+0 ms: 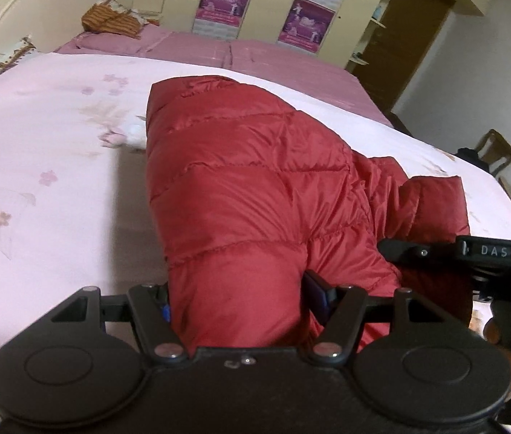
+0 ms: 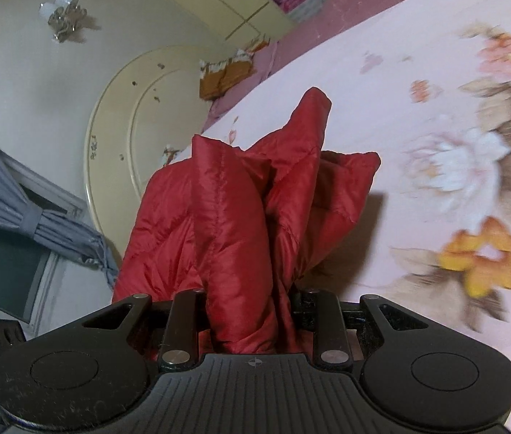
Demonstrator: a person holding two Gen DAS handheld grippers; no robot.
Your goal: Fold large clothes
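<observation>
A red quilted puffer jacket lies on the pink floral bed cover. My left gripper is shut on a thick fold of the jacket at its near edge; the fabric hides the fingertips. In the right wrist view my right gripper is shut on a bunched part of the same jacket, lifted above the bed cover. The right gripper also shows at the right edge of the left wrist view, next to the jacket's sleeve end.
A cream headboard stands at the left of the bed, with a striped pillow beside it. Wardrobe doors with purple posters stand behind. A wooden chair stands at the right. A grey curtain hangs by a window.
</observation>
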